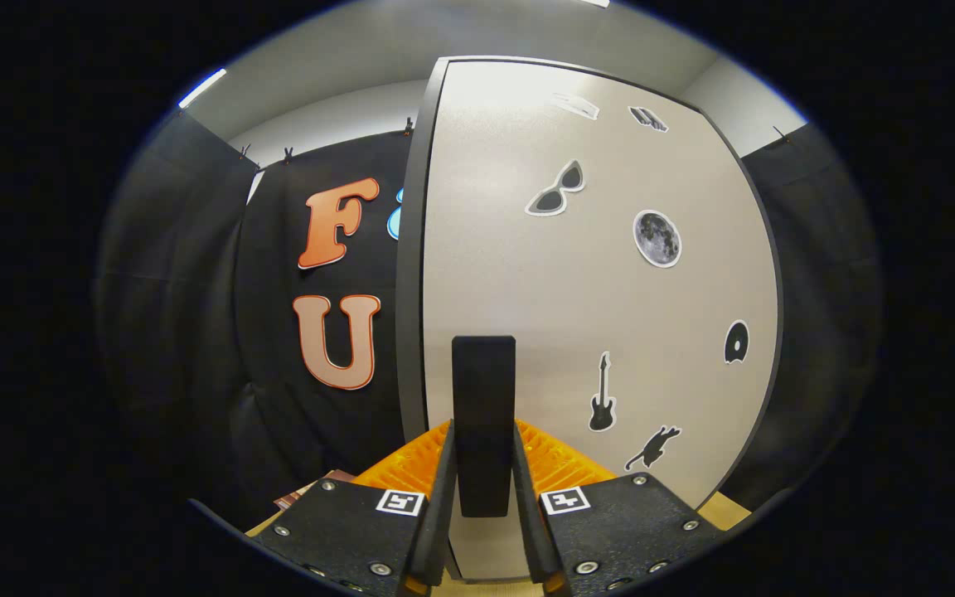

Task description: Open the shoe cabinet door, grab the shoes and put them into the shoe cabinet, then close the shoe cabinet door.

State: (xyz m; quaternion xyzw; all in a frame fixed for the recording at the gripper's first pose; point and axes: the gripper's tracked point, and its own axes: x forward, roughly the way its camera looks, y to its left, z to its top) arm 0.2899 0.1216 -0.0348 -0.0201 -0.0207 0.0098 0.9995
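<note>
Tongs (pixel 484 464) clamped on the cabinet door's (pixel 527 274) black handle (pixel 484 398); a steady, arcing pull should swing it cleanly

Door (pixel 527 249) stands upright just ahead of the fingers (pixel 444 489), its handle (pixel 484 414) rising between them; both fingers press on the handle's sides. Stickers on the door face to the right of the handle: glasses (pixel 556 190) uppermost, moon (pixel 657 238) below-right, guitar (pixel 602 395) beside the handle, cat (pixel 653 448) below that. Booth wall (pixel 278 398) lies behind the door, to its left.
</note>
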